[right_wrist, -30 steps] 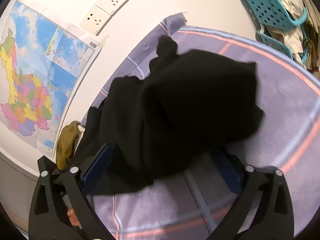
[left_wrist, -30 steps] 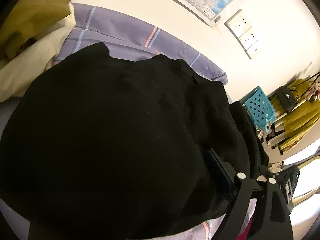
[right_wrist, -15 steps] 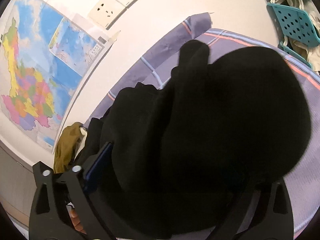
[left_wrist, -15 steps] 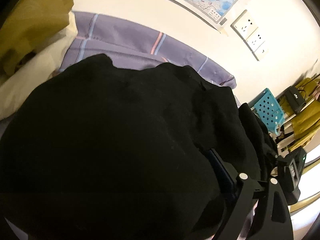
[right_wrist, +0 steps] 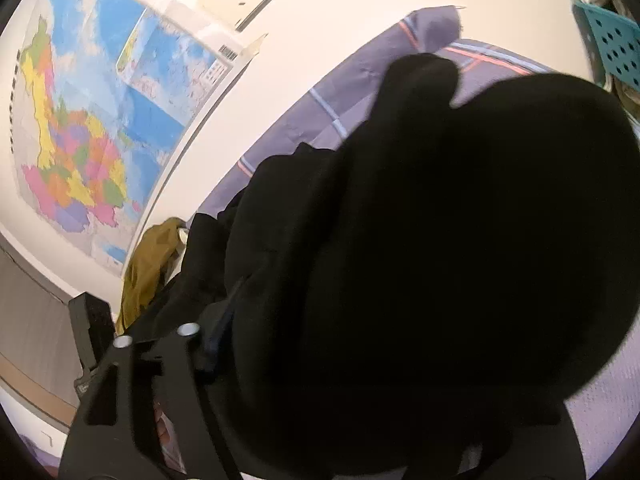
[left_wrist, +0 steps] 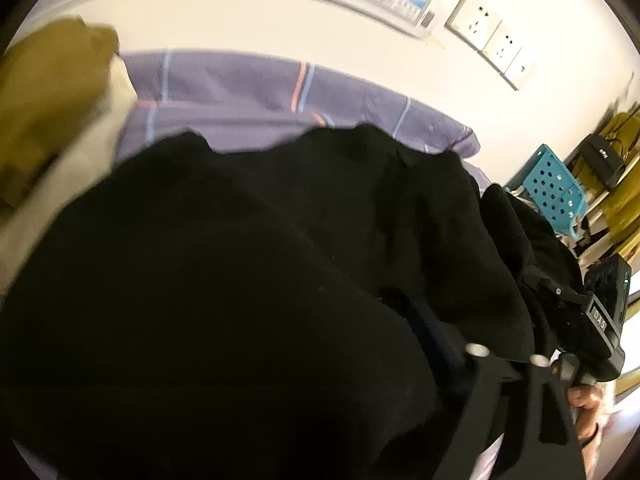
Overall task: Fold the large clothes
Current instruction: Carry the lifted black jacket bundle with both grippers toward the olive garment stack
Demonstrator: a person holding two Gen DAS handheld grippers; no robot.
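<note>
While the left wrist view is largely filled by the black garment (left_wrist: 248,280), that garment lies bunched on the purple striped bedsheet (left_wrist: 248,92). Only one finger of the left gripper (left_wrist: 280,360) shows, cloth draped over the rest; whether it grasps cannot be told. An olive cloth (left_wrist: 44,96) sits at left, a teal basket (left_wrist: 554,192) at right.

From the right wrist view, the garment (right_wrist: 460,260) covers the right gripper (right_wrist: 360,360); its jaws have just been closing with cloth between them, the grip itself hidden. A wall map (right_wrist: 100,120) hangs behind.
</note>
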